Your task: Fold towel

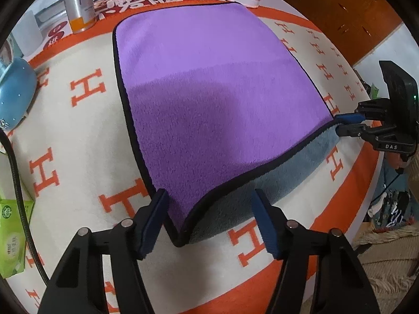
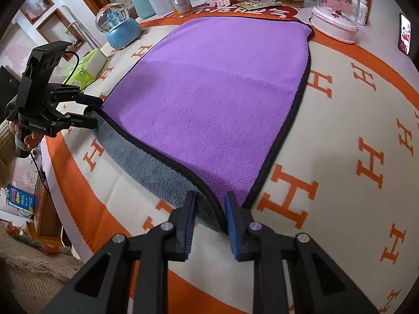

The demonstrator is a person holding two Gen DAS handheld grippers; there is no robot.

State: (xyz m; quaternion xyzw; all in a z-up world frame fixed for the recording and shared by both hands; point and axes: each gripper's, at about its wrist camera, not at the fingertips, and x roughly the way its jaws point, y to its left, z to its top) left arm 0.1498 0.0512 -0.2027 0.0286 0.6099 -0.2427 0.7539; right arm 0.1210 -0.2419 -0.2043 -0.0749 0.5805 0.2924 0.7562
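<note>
One towel (image 1: pixel 209 99) – two grippers (image 1: pixel 209 225)

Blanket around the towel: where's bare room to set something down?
Widest bare patch: H-patterned blanket right of the purple towel, toward the phone. A narrower strip lies left of the towel, bordered by the blue globe and tissue pack. The far edge is crowded with the tin and dome.

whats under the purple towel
Under the purple towel its own grey underside shows at the near edge, on the orange-and-cream H-pattern cloth. Anything beneath its middle is covered.
</note>
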